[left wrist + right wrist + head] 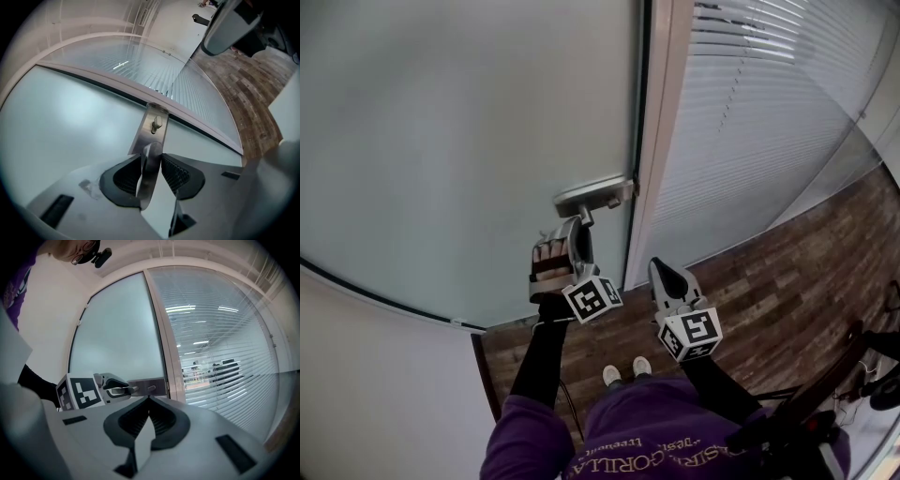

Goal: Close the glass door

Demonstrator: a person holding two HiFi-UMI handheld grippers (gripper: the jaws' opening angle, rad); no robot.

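Left gripper (151, 163) clamped on door handle (146, 187), right gripper (149, 405) closed, empty

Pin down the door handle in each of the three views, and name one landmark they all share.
Head view: door handle at centre, on the glass door's right edge, lever in the left gripper's jaws.
Left gripper view: lower centre, lever clamped between the jaws.
Right gripper view: low, left of centre, gripped by the left gripper.
Shared landmark: the pale door frame beside the handle.
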